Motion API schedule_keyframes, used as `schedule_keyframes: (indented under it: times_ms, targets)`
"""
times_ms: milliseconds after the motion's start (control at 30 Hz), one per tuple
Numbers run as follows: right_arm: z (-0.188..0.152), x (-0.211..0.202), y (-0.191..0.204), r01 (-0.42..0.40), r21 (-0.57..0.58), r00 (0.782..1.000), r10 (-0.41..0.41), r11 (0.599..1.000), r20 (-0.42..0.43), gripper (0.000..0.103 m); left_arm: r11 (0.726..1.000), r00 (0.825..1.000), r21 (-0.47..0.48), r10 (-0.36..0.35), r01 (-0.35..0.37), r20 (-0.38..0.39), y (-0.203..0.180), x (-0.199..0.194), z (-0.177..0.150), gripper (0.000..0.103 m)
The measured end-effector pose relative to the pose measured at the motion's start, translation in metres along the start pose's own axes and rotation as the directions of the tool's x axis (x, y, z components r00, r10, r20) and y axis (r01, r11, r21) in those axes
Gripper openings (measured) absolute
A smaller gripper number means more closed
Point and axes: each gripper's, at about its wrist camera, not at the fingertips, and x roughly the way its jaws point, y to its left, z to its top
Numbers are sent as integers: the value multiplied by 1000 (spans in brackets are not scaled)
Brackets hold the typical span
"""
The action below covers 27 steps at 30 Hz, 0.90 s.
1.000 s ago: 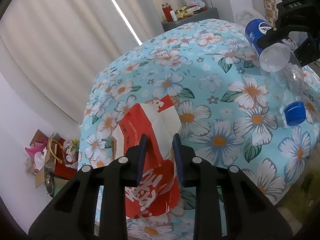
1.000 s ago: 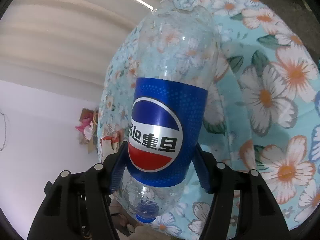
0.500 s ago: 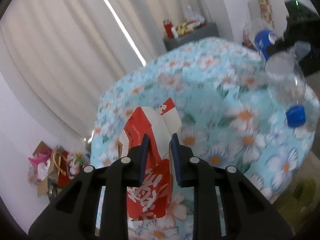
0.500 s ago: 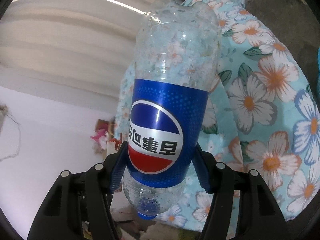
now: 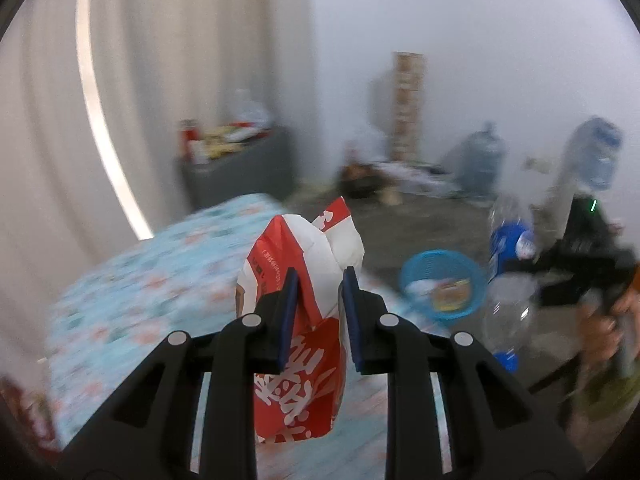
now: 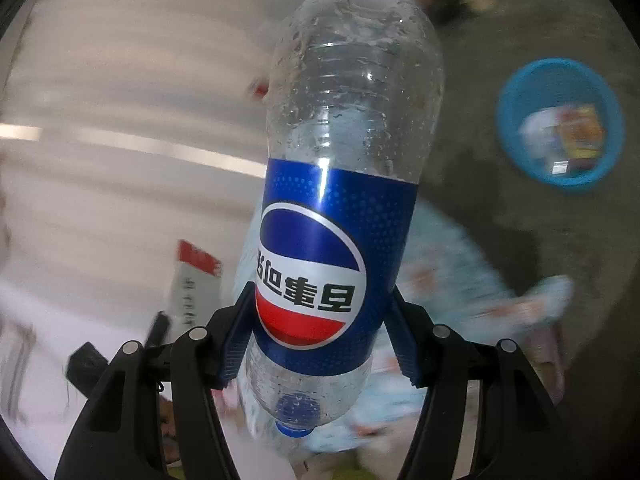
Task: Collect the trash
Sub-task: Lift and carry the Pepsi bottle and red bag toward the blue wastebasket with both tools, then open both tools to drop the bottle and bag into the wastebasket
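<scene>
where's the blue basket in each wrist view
Left wrist: blue basket sits on the floor right of centre, between the red and white bag and the Pepsi bottle.
Right wrist: same basket at upper right, right of the bottle.
Shared landmark: the floral cloth.

L gripper (image 5: 318, 316) | R gripper (image 6: 320, 338) | blk frames, blue pads, silver screws

Pale curtains (image 5: 52, 128), white wall (image 5: 480, 40), grey cabinet (image 5: 240, 172)
</scene>
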Motion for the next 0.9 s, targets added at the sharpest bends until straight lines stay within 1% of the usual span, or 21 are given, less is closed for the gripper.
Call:
schedule_keyframes:
  times_ms: [33, 100, 167, 200, 267, 300, 367, 400, 467, 500, 533, 567, 600, 633, 667, 700, 733, 767, 800, 833, 900]
  targets:
    - [6, -13, -18, 19, 27, 999, -20, 999, 34, 60, 999, 999, -2, -45, 45, -11, -10, 13, 8, 21]
    - [15, -28, -47, 57, 74, 995, -63, 996, 74, 60, 987, 985, -22, -159, 158, -70, -38, 58, 29, 22]
    - [26, -33, -81, 85, 119, 992, -95, 989, 85, 60, 974, 966, -41, -228, 225, -121, -62, 99, 40, 22]
    - [31, -30, -92, 101, 133, 990, -112, 986, 82, 60, 967, 953, -46, -254, 250, -164, -80, 131, 45, 23]
    - [42, -19, -113, 128, 146, 988, -139, 981, 64, 60, 960, 933, -53, -281, 277, -223, -106, 179, 48, 23]
    - [52, -11, -129, 148, 155, 986, -157, 977, 49, 60, 959, 924, -46, -282, 280, -257, -121, 206, 48, 23]
    - [70, 6, -152, 172, 150, 984, -177, 973, 20, 60, 955, 908, -43, -294, 295, -299, -140, 249, 43, 23]
    - [79, 14, -163, 180, 151, 983, -183, 972, 12, 60, 952, 891, -55, -300, 300, -341, -152, 278, 39, 23]
    - [94, 30, -178, 199, 158, 980, -199, 967, -17, 61, 952, 868, -81, -303, 295, -394, -165, 320, 33, 23]
    - [109, 44, -189, 202, 140, 979, -198, 969, -40, 61, 953, 855, -82, -298, 291, -425, -176, 345, 29, 23]
    - [118, 53, -191, 206, 137, 978, -202, 969, -48, 61, 956, 851, -70, -287, 287, -439, -183, 364, 25, 23]
    - [133, 66, -203, 223, 143, 974, -216, 964, -65, 62, 957, 848, -64, -281, 283, -449, -188, 382, 26, 24]
    - [144, 73, -212, 226, 143, 973, -217, 964, -77, 62, 957, 840, -70, -282, 282, -463, -193, 401, 23, 25]
    - [151, 80, -217, 219, 139, 974, -210, 966, -81, 63, 957, 829, -80, -282, 278, -483, -199, 419, 20, 29]
    - [164, 91, -229, 207, 138, 977, -197, 969, -80, 63, 958, 820, -85, -279, 274, -500, -201, 434, 17, 31]
    - [161, 102, -233, 214, 144, 976, -205, 966, -74, 69, 958, 812, -93, -279, 271, -512, -203, 447, 15, 36]
    - [162, 109, -243, 236, 153, 971, -229, 960, -64, 78, 960, 804, -113, -278, 257, -525, -208, 465, 11, 42]
    - [168, 115, -256, 281, 179, 960, -277, 943, -47, 79, 960, 796, -136, -281, 246, -537, -210, 481, 6, 56]
    - [169, 116, -264, 293, 197, 956, -293, 935, -34, 79, 960, 790, -159, -281, 232, -544, -209, 493, 0, 61]
    - [169, 123, -267, 292, 207, 956, -294, 934, -23, 79, 960, 790, -176, -279, 218, -546, -207, 499, -5, 61]
    - [163, 119, -272, 290, 240, 953, -301, 926, 11, 79, 956, 793, -199, -289, 214, -537, -206, 503, -13, 62]
